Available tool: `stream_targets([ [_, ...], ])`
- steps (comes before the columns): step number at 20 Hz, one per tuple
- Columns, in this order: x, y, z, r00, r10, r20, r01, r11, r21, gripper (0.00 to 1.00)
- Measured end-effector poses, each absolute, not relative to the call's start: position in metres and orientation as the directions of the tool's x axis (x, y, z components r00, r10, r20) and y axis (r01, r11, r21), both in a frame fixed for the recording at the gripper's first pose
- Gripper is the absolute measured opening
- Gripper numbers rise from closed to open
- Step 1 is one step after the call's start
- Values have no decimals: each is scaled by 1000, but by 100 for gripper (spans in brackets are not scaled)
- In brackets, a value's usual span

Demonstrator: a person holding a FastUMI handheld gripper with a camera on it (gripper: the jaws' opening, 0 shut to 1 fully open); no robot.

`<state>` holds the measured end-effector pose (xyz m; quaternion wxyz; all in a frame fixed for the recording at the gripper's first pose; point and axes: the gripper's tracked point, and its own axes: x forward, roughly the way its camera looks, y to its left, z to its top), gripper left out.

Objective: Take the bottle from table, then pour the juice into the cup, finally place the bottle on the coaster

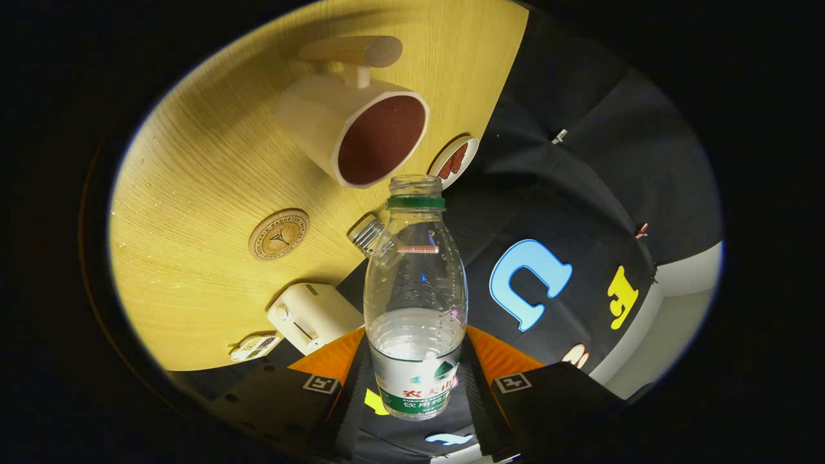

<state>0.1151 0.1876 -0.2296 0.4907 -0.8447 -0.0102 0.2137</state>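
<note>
On the wooden table (193, 193), a round coaster (279, 234) is seen left of the fingers. The cup (353, 129) lies beyond, its mouth turned toward the bottle (416, 303). The bottle is pinched between the fingers of the gripper (416, 386), its long axis running straight ahead, open neck pointed at the cup's rim.

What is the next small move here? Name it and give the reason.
Probably tip the bottle a little further toward the cup. The gripper is shut on the bottle, its jaws pressing the labelled lower part on both sides. The cap is off, the open neck sits just short of the cup's rim, and the liquid still lies low in the bottle. The coaster comes later.
</note>
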Motion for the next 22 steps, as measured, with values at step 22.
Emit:
stream_targets([
  [22, 67, 212, -274, 822, 356, -445, -568, 568, -596, 73],
])
